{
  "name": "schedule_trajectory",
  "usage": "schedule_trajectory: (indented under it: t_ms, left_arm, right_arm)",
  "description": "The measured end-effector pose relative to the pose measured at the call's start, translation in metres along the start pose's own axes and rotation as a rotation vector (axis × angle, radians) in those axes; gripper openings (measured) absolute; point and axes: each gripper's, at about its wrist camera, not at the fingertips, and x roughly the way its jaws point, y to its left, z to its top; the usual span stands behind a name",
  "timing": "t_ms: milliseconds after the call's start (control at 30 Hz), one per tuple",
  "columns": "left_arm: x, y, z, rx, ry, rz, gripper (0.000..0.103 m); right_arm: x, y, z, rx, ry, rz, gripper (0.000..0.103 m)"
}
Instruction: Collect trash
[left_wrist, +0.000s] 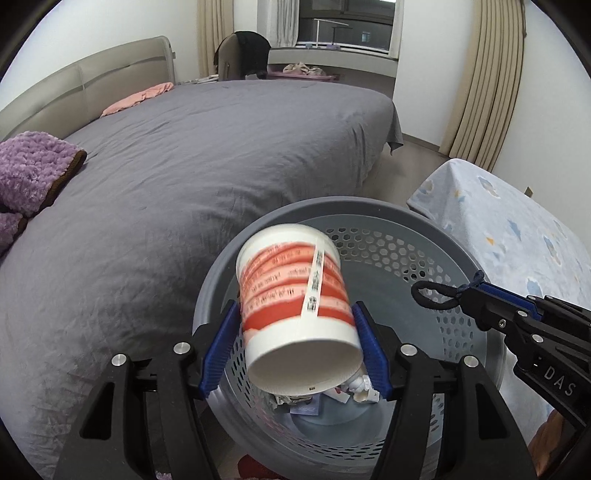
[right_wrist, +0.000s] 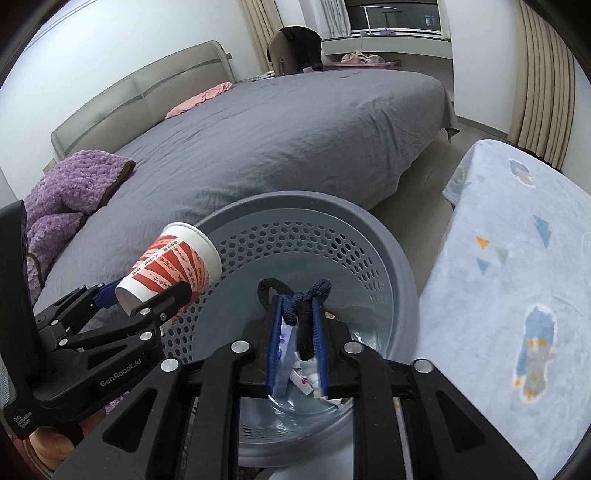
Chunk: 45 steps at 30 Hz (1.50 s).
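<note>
The left tool (left_wrist: 297, 343) is closed on a red-and-white paper cup (left_wrist: 295, 306), its blue pads pressed on either side of the cup's wall. The cup lies tilted, open mouth toward the camera, and hangs over the grey perforated bin (left_wrist: 369, 206), roughly above its near-left part. In the right wrist view the same cup (right_wrist: 173, 269) sits at the bin's left rim (right_wrist: 295, 197), held up above it.

The right tool (right_wrist: 297, 317) is nearly closed on a dark cord (right_wrist: 295, 295) with a knotted, looped end; the loop sticks out past the fingertips. From the left view that cord (left_wrist: 436, 295) hangs over the right side of the bin. Whether a flat white piece between the pads is also gripped, I cannot tell.

Down in the bin lie crumpled paper scraps (left_wrist: 351, 391) and small packets, so collecting is well along.

The step in hand looks like the drop: both pieces are over the opening. The next move calls for spreading the fingers of each tool so cup and cord fall inside; the cup, near the rim, may need a nudge inward first.

Beyond the bin stands the grey bed (left_wrist: 221, 147), with a purple blanket (left_wrist: 33, 166) at its head.
</note>
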Motion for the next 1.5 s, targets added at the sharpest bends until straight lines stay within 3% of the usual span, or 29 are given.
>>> schedule_trajectory:
  t_ms: [133,333,567,633,1033,1500]
  left_arm:
    - [-0.003,0.002,0.0,-0.003,-0.008,0.02,0.078]
    - [-0.002,0.004,0.0,-0.009,0.006,0.035,0.082]
    - [-0.005,0.004,0.001,-0.012,0.001,0.05,0.087]
    - [-0.005,0.004,0.0,-0.014,0.001,0.054,0.089]
    - [-0.011,0.004,0.002,-0.015,-0.011,0.084,0.096]
    - [-0.012,0.006,0.001,-0.016,-0.001,0.105,0.096]
  right_arm:
    - [-0.002,0.002,0.0,-0.003,-0.012,-0.015,0.036]
    - [-0.004,-0.001,-0.002,0.003,-0.016,-0.023,0.041]
    - [-0.005,-0.001,-0.003,0.002,-0.018,-0.034,0.042]
    - [-0.005,-0.001,-0.003,0.003,-0.023,-0.041,0.048]
    - [-0.011,-0.005,-0.006,0.015,-0.039,-0.064,0.055]
    - [-0.015,-0.005,-0.008,0.021,-0.043,-0.073,0.059]
